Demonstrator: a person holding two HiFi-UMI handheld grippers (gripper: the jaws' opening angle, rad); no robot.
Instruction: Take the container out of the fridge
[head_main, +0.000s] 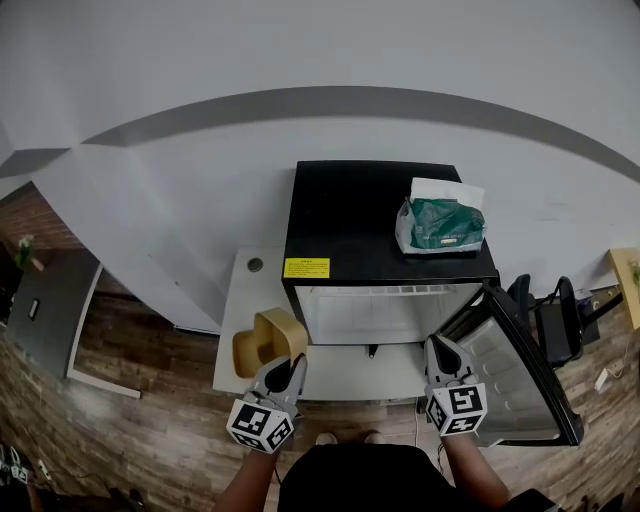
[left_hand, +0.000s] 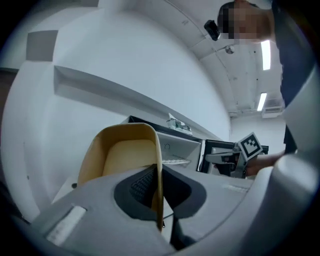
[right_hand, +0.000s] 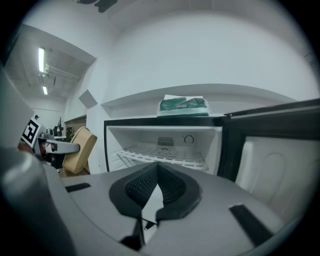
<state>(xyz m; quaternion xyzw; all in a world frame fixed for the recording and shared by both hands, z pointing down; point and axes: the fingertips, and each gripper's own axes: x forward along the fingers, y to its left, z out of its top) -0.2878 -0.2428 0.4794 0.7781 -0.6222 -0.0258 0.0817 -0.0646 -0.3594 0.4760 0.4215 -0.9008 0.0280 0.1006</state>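
We hold container (head_main: 262, 343) outside fridge (head_main: 380, 215), left of its open compartment, over white table (head_main: 236, 300). Left gripper (head_main: 291, 368) pinches container wall; container tipped on side, nothing inside. Right gripper (head_main: 441, 348) pads pressed together, empty, beside open door (head_main: 515, 375). Fridge shelf bare. Removal looks done; next, we judge, set container down upright.

wht wall (head_main: 300, 50), wood flr (head_main: 150, 420), strip lts (left_hand: 265, 55)
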